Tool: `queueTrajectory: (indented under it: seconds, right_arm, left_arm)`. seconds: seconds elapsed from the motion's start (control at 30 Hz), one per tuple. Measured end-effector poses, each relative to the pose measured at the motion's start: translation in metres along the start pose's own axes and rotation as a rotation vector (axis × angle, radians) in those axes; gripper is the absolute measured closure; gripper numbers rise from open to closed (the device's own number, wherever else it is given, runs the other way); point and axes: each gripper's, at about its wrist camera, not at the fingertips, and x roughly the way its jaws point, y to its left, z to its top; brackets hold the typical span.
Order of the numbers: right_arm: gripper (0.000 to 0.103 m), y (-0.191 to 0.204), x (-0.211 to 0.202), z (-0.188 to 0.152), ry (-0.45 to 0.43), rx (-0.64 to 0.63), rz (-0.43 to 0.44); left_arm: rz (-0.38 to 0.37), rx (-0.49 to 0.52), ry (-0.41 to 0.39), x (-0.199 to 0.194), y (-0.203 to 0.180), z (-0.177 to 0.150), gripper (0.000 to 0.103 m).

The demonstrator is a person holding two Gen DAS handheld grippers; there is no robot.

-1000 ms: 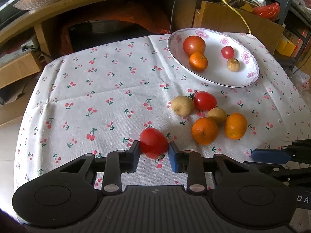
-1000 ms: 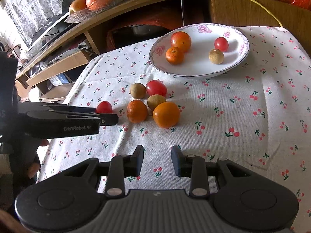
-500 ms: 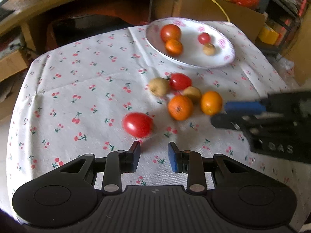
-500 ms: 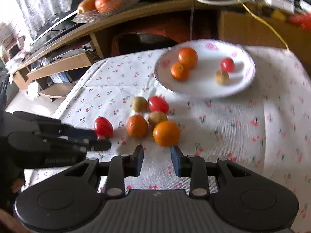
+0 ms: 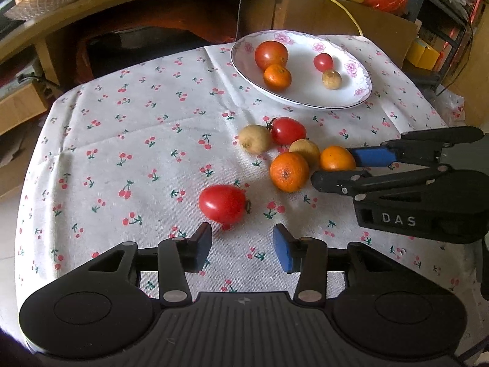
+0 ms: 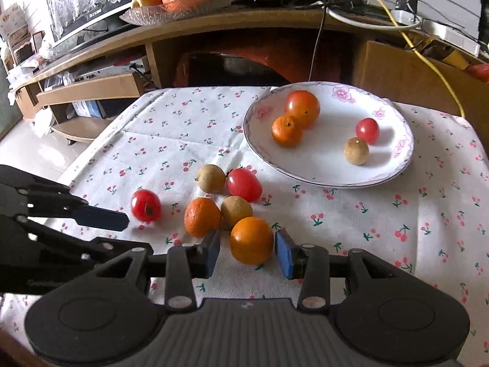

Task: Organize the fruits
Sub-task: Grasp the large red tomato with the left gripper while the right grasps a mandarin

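Opening left gripper (image 5: 242, 246) now clear of red tomato (image 5: 222, 203), formerly clamped, lying free on tablecloth (image 5: 146, 153), right gripper (image 6: 247, 253) jaws parting around orange (image 6: 251, 240) beside cluster, pads not touching, plate (image 6: 394, 165) beyond, "DAS" legible.

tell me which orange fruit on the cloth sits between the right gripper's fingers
The smooth orange nearest the right gripper, whose jaws are opening around it untouched. The rougher orange lies outside, left of them.
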Motion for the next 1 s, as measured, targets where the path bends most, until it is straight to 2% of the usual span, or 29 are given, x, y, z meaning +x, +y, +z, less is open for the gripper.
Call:
queueTrajectory:
  seconds: [0.33,0.47,0.77,0.9,1.0]
  right_arm:
    - [0.054,-0.001,-0.005,-0.006,0.007,0.011,-0.024]
    - [0.054,0.001,-0.009,-0.010,0.016,0.025,-0.007]
    - [0.054,0.002,-0.011,-0.013,0.016,0.031,0.019]
    - [0.054,0.001,-0.012,-0.014,0.012,0.032,0.022]
    - [0.054,0.000,-0.013,-0.015,0.010,0.037,0.025]
  left_arm:
    - [0.010,-0.007,-0.042,0.003,0.005,0.010,0.049]
    - [0.033,-0.028,-0.058,0.007,0.011,0.014,0.044]
    - [0.040,-0.016,-0.054,0.019,0.008,0.018,0.044]
    - [0.037,0.000,-0.061,0.020,0.004,0.018,0.047]
    - [0.062,-0.006,-0.065,0.019,0.005,0.017,0.056]
